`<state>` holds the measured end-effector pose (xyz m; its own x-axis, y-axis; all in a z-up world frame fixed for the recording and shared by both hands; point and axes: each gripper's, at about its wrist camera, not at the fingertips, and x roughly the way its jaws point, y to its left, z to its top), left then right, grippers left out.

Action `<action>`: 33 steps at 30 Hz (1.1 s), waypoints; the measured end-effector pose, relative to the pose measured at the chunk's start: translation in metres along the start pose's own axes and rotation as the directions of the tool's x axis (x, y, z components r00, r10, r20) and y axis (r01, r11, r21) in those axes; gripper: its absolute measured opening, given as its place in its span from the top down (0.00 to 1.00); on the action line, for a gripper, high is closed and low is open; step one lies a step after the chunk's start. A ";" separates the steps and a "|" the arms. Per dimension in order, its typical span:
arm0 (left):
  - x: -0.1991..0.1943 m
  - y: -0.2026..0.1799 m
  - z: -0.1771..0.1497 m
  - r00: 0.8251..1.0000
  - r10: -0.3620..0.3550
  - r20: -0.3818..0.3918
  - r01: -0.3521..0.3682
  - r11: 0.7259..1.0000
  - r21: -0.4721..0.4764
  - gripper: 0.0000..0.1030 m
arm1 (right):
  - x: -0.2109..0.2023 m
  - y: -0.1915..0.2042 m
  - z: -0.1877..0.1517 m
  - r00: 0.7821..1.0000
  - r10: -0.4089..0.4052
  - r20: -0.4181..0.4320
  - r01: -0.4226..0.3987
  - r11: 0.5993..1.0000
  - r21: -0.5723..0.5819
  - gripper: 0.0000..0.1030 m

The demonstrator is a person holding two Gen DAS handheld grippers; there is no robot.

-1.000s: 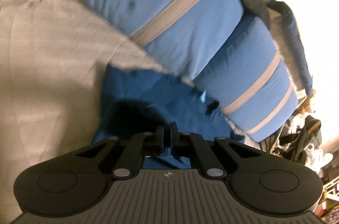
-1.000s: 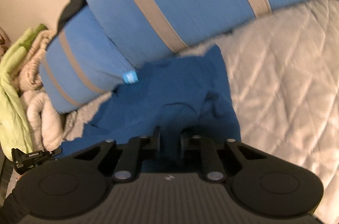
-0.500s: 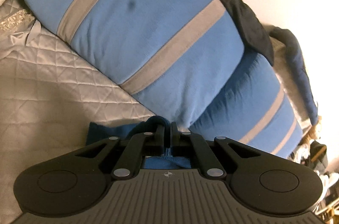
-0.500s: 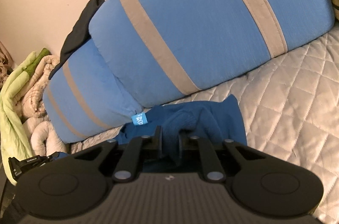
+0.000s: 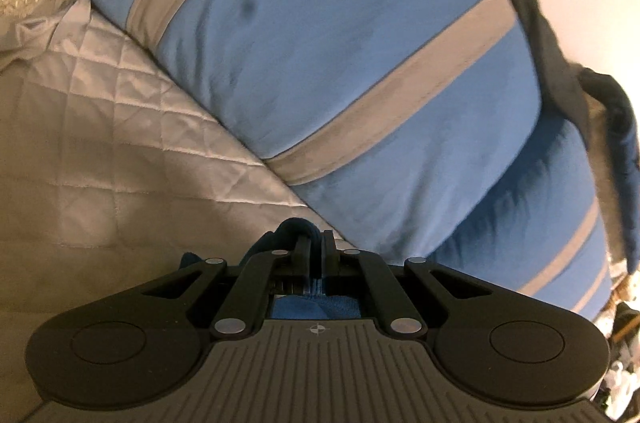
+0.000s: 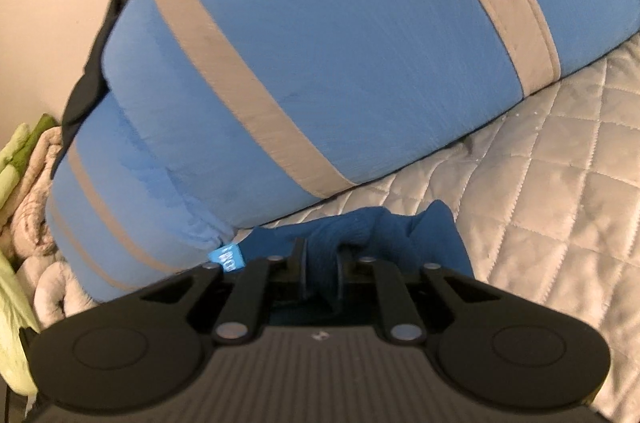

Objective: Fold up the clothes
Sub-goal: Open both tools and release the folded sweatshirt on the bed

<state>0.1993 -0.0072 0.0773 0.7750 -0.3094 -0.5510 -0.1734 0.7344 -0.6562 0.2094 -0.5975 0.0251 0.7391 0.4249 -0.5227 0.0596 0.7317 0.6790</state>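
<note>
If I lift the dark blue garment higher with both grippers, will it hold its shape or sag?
Probably sag: the dark blue garment bunches in soft folds around the right gripper. It looks light, thin knit, pinched flat in the left gripper. It may slide easily over the smooth quilted cover.

- The garment (image 6: 384, 227) is deep navy blue with a fine ribbed knit.
- The pillows (image 5: 320, 63) are bright blue crossed by grey bands, with a small dark spot (image 5: 249, 7) on one.
- The quilt (image 6: 540, 183) on the bed is pale silver-grey, stitched in diamonds.
- The tag (image 6: 228, 257) is light blue.
- Each claw (image 5: 316, 247) is black.
- The blanket (image 6: 16, 159) is lime green.
</note>
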 end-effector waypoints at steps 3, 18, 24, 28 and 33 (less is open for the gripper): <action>0.011 0.007 0.001 1.000 0.003 0.001 -0.003 0.999 -0.037 0.95 | 0.015 -0.002 0.003 1.000 -0.017 0.000 0.017 1.000 0.022 0.87; -0.007 -0.008 0.004 0.995 0.088 0.043 -0.092 0.990 0.106 0.21 | 0.016 0.032 0.007 0.979 -0.173 0.111 0.191 0.964 -0.184 0.00; -0.037 -0.020 -0.007 0.986 0.161 0.040 -0.166 0.940 0.299 0.21 | -0.013 0.048 -0.007 0.951 -0.287 0.114 0.309 0.876 -0.370 0.00; -0.066 -0.017 -0.023 0.979 0.204 0.026 -0.196 0.890 0.413 0.21 | -0.046 0.046 -0.016 0.945 -0.315 0.091 0.323 0.842 -0.432 0.00; -0.119 -0.007 -0.031 0.981 0.193 0.006 -0.176 0.881 0.439 0.21 | -0.106 0.043 -0.016 0.944 -0.321 0.073 0.319 0.842 -0.435 0.00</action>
<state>0.0891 0.0054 0.1316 0.7309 -0.1582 -0.6639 -0.0220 0.9668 -0.2547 0.1230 -0.6025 0.1019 0.7277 0.1278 -0.6738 -0.0060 0.9836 0.1802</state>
